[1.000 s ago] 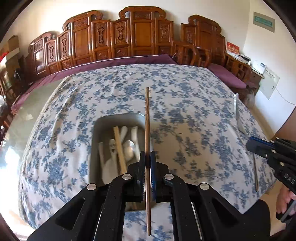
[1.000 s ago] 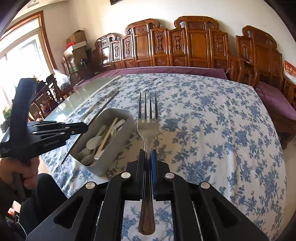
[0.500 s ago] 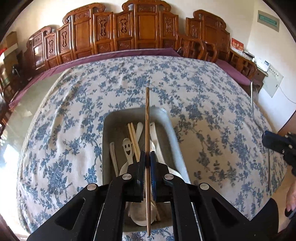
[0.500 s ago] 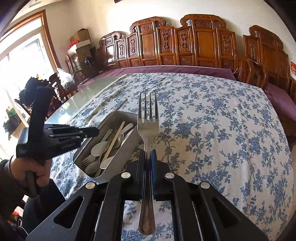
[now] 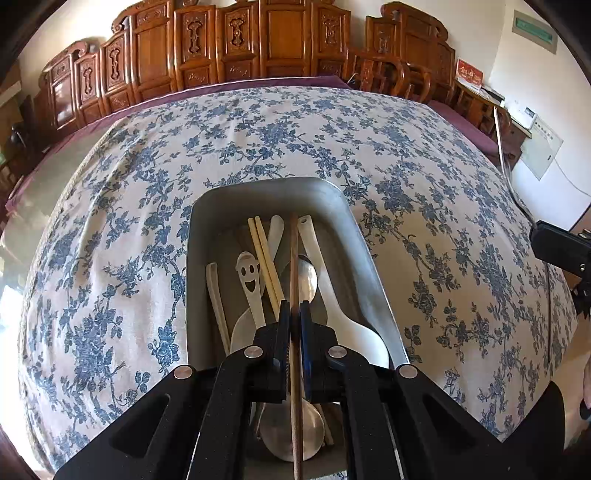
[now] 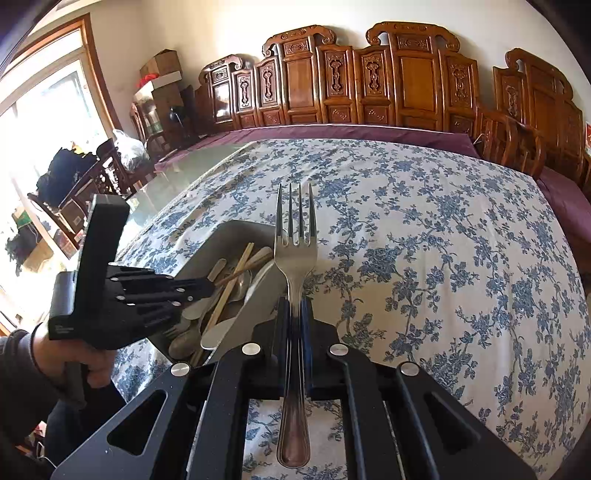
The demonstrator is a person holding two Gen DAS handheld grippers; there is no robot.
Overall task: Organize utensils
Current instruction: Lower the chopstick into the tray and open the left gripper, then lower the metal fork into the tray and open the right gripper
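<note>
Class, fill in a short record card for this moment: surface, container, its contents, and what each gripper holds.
surface: table with blue floral tablecloth
container: grey metal tray
contents: white spoons, a smiley-face spoon, pale chopsticks, a metal spoon
left gripper: shut on dark wooden chopstick, above the tray
right gripper: shut on metal fork, tines forward, beside the tray

I see carved wooden chairs lining a white wall; a bright window lights the floral tablecloth.
</note>
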